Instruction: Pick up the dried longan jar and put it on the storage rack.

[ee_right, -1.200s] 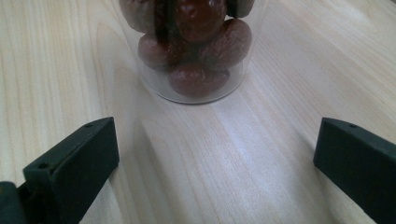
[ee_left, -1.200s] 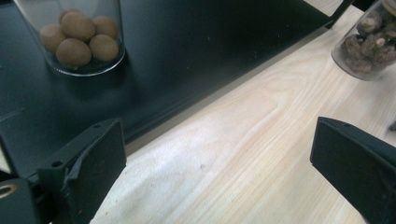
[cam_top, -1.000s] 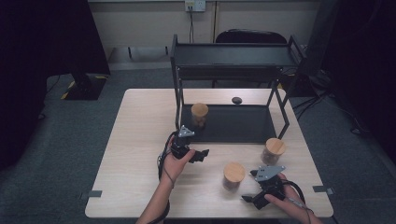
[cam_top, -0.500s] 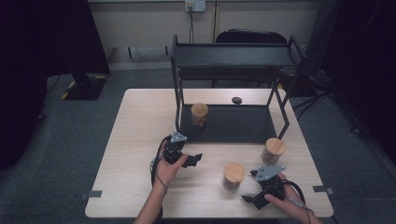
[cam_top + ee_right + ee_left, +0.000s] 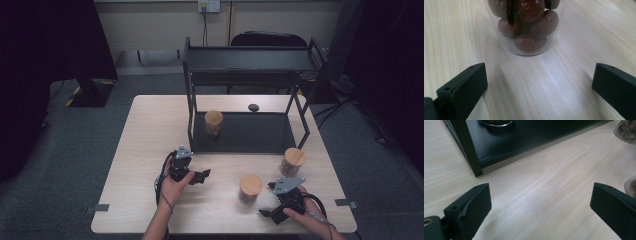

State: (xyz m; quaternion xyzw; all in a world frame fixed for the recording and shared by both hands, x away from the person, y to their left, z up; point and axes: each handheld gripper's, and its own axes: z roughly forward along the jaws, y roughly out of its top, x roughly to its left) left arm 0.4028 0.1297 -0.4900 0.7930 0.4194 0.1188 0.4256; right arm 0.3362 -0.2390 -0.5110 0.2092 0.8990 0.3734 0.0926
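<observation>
Three lidded glass jars and a black two-level rack (image 5: 250, 60) on a wooden table (image 5: 145, 130). One jar already sits on the rack's lower shelf (image 5: 260, 132), at its left end: shelved jar (image 5: 213, 123). Two remain out on the table: the near jar (image 5: 250, 188), in front of the rack between the two hands, and the far jar (image 5: 292, 161), just off the rack's front right leg.

Left gripper (image 5: 199, 176): jaws spread wide, nothing between them. It points right across bare table, with the rack's front left leg (image 5: 467, 147) off to its upper left in the left gripper view. Free hand, no load.

Right gripper (image 5: 267, 212): jaws also wide apart and empty, low over the table near the front right edge. In the right gripper view the near jar's (image 5: 526, 27) base, packed with brown fruit, stands dead ahead and just beyond the jaw tips, not yet between them.

Judgement: work looks like loading jars onto the shelf; step in hand is the right gripper's approach to the near jar, pre-grasp. Next move calls for pushing forward until the glass sits squarely between the pads, then closing low on the body, under the wooden lid. Glass is smooth and round; an off-centre close could nudge or tip it.
</observation>
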